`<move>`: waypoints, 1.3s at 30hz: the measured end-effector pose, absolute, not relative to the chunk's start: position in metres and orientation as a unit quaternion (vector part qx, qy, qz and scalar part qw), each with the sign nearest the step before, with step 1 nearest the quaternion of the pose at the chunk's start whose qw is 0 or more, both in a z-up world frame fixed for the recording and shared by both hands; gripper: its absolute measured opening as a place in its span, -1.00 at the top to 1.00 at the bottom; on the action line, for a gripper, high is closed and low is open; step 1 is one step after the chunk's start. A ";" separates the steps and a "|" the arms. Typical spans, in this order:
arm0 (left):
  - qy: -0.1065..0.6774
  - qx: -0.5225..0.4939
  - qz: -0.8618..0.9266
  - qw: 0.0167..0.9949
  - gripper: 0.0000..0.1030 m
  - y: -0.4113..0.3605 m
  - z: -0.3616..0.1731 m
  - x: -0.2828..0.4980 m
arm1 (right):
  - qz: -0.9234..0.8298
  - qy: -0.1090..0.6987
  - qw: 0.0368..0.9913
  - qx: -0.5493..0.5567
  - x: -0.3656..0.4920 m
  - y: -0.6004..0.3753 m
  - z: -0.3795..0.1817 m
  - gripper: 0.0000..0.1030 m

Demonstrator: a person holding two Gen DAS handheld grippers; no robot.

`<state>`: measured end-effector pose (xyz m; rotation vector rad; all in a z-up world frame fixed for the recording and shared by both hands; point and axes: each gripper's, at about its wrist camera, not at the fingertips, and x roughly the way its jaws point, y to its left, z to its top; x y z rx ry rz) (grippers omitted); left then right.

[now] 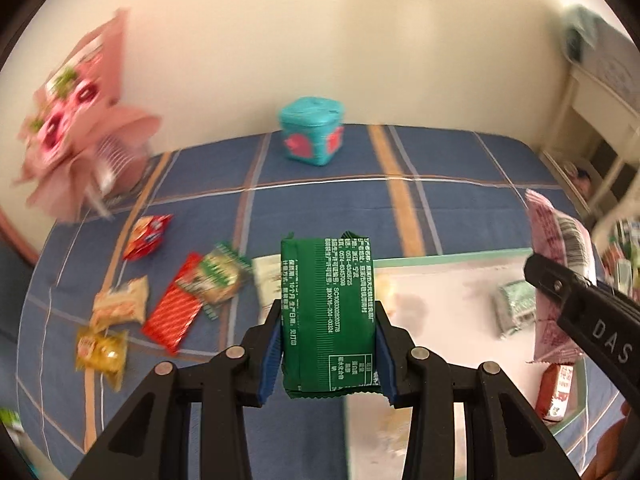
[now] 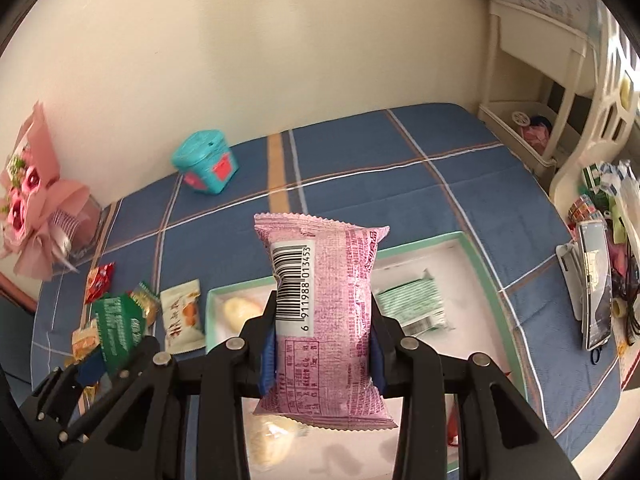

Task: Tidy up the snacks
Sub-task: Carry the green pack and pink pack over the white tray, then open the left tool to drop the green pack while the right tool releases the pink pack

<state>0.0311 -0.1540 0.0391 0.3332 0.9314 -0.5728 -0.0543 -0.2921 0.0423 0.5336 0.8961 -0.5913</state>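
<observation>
Above the tray (image 2: 486, 276): left gripper (image 1: 328, 344) pinching a green pack (image 1: 327, 312), right gripper (image 2: 324, 346) a pink one (image 2: 326, 312); slippery wrappers, side-held only, liable to slide loose in transit.

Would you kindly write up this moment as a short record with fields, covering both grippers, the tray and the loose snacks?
left gripper: shut on green packet
right gripper: shut on pink packet
tray: white inside, green rim, on the blue checked bedsheet
in tray: pale green packet and a few other small snacks
loose snacks: several packets on the sheet left of the tray, among them a red striped packet
background: teal box near the wall, pink bouquet at left
</observation>
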 end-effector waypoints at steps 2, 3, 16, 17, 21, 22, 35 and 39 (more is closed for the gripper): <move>0.443 0.168 -0.282 0.835 0.17 -0.167 0.034 0.028 | -0.285 0.424 0.821 0.256 -0.059 -0.302 0.036 0.25; 0.444 0.174 -0.288 0.831 0.17 -0.175 0.030 0.027 | -0.287 0.427 0.818 0.257 -0.060 -0.306 0.033 0.25; 0.467 0.191 -0.315 0.804 0.17 -0.208 -0.009 0.030 | -0.272 0.458 0.796 0.287 -0.061 -0.328 -0.007 0.25; 0.469 0.189 -0.317 0.802 0.17 -0.208 -0.011 0.030 | -0.270 0.460 0.796 0.287 -0.060 -0.327 -0.008 0.25; 0.476 0.191 -0.319 0.797 0.18 -0.209 -0.018 0.030 | -0.263 0.471 0.792 0.285 -0.056 -0.322 -0.017 0.25; 0.477 0.192 -0.319 0.796 0.18 -0.210 -0.020 0.030 | -0.263 0.474 0.790 0.286 -0.055 -0.321 -0.019 0.25; 0.498 0.196 -0.310 0.786 0.05 -0.208 -0.033 0.033 | -0.267 0.504 0.773 0.277 -0.048 -0.316 -0.035 0.22; 0.505 0.194 -0.308 0.783 -0.17 -0.205 -0.036 0.035 | -0.274 0.515 0.766 0.271 -0.045 -0.317 -0.038 0.21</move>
